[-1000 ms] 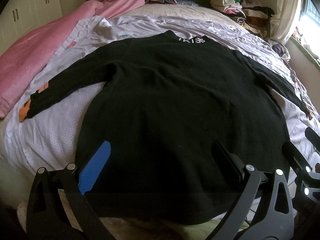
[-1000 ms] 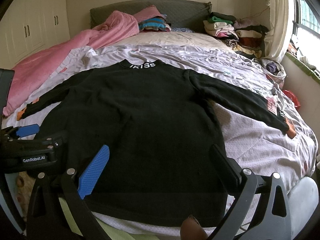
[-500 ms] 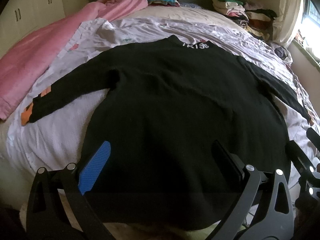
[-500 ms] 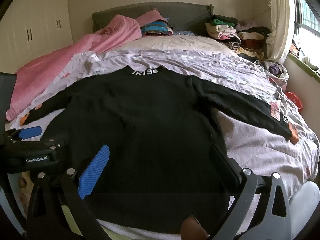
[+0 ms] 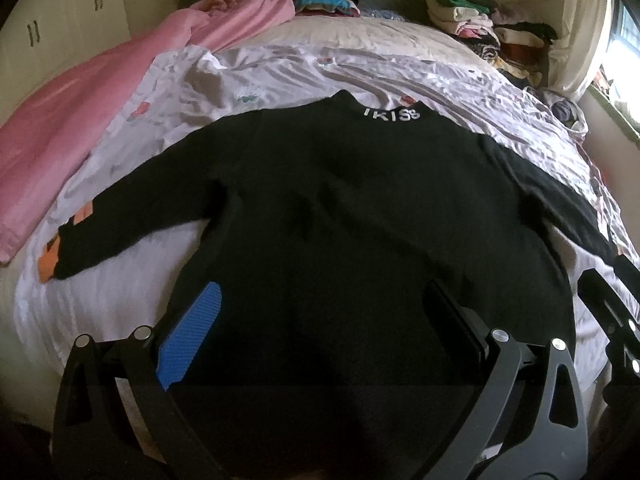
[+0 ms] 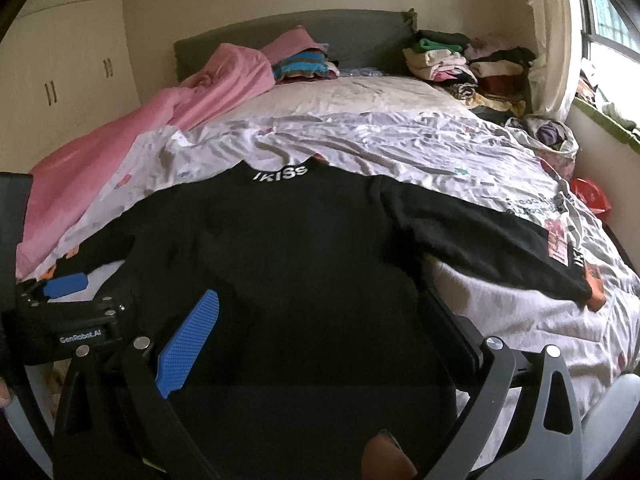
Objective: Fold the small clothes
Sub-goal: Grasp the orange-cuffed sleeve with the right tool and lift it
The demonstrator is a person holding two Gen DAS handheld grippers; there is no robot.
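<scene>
A black long-sleeved sweater [image 5: 340, 216] [image 6: 288, 256] lies flat on the bed, white lettering on its collar at the far end, both sleeves spread outward with orange cuffs. My left gripper [image 5: 320, 312] hovers open above its hem, nothing between the fingers. My right gripper [image 6: 316, 320] is open too, over the hem's right half. In the right wrist view the left gripper's body [image 6: 68, 316] shows at the left edge. The right gripper's edge [image 5: 612, 312] appears at the right of the left wrist view.
A wrinkled pale printed sheet [image 6: 440, 152] covers the bed. A pink blanket [image 5: 80, 120] runs along the left side. Stacks of folded clothes [image 6: 472, 64] and a striped pile [image 6: 304, 64] sit by the headboard. Wardrobe left, window right.
Both grippers have drawn back and tilted upward, so the sweater sits lower and farther in each view. The sweater itself has not moved, and both grippers stay open.
</scene>
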